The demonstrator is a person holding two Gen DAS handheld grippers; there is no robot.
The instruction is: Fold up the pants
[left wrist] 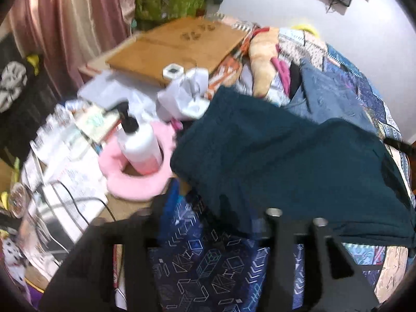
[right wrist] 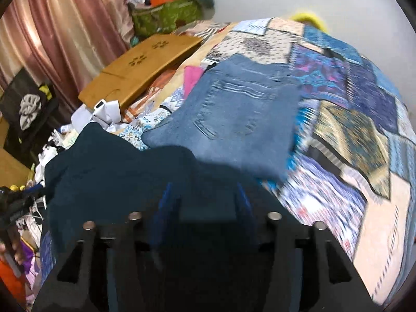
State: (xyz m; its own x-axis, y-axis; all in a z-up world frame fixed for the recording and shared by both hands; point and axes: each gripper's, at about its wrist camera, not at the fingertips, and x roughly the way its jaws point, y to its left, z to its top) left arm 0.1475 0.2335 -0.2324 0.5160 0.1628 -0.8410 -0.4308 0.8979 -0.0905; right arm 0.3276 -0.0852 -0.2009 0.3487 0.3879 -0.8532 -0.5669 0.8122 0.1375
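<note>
Dark teal pants (left wrist: 286,161) lie spread across the bed, and their near edge reaches my left gripper (left wrist: 201,202). That gripper's fingers stand apart over a blue geometric-print cloth (left wrist: 197,265), pinching nothing. In the right wrist view the same teal pants (right wrist: 109,171) run under my right gripper (right wrist: 204,197). Its two blue fingers (right wrist: 166,202) are spread wide, with the teal cloth lying between and below them, not pressed. Folded blue jeans (right wrist: 234,109) rest just beyond the teal pants on the quilt. Both views are motion-blurred.
A patchwork quilt (right wrist: 351,135) covers the bed. A wooden lap table (left wrist: 176,44) lies at the far left. A white pump bottle (left wrist: 140,145) stands inside a pink fluffy ring (left wrist: 135,184) among papers and cables. A green bag (left wrist: 169,5) and pink curtains (right wrist: 65,26) stand behind.
</note>
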